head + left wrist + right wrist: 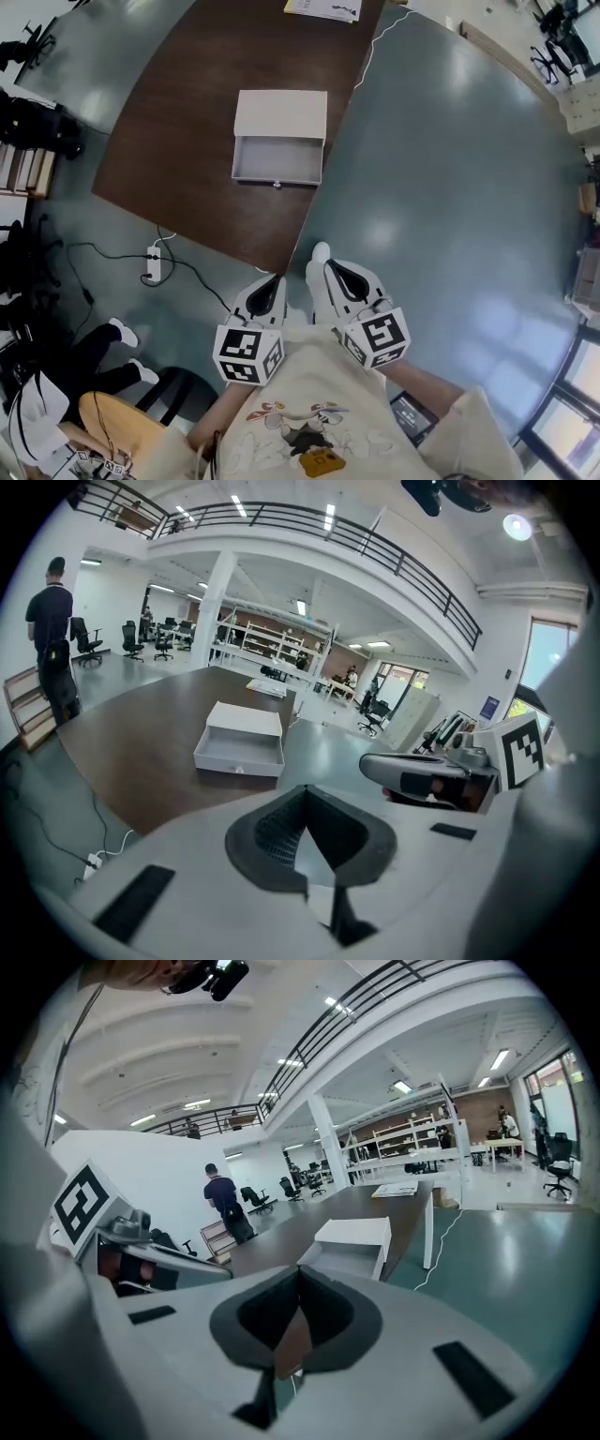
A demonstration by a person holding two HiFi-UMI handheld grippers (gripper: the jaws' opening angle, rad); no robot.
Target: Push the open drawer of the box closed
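Note:
A white box (279, 114) lies on the dark brown table (178, 141), with its drawer (277, 161) pulled out toward me and empty. The left gripper view shows the box (240, 740) well ahead, and in the right gripper view the box (353, 1242) is also far off. Both grippers are held close to my body, over the floor and short of the table's near corner. My left gripper (270, 284) is shut with nothing in it. My right gripper (330, 272) is beside it, also shut and empty.
A power strip (153, 263) with cables lies on the floor to the left of the table corner. Someone sits at the lower left (98, 375), and another person (52, 639) stands far off. Papers (323, 7) lie at the table's far end.

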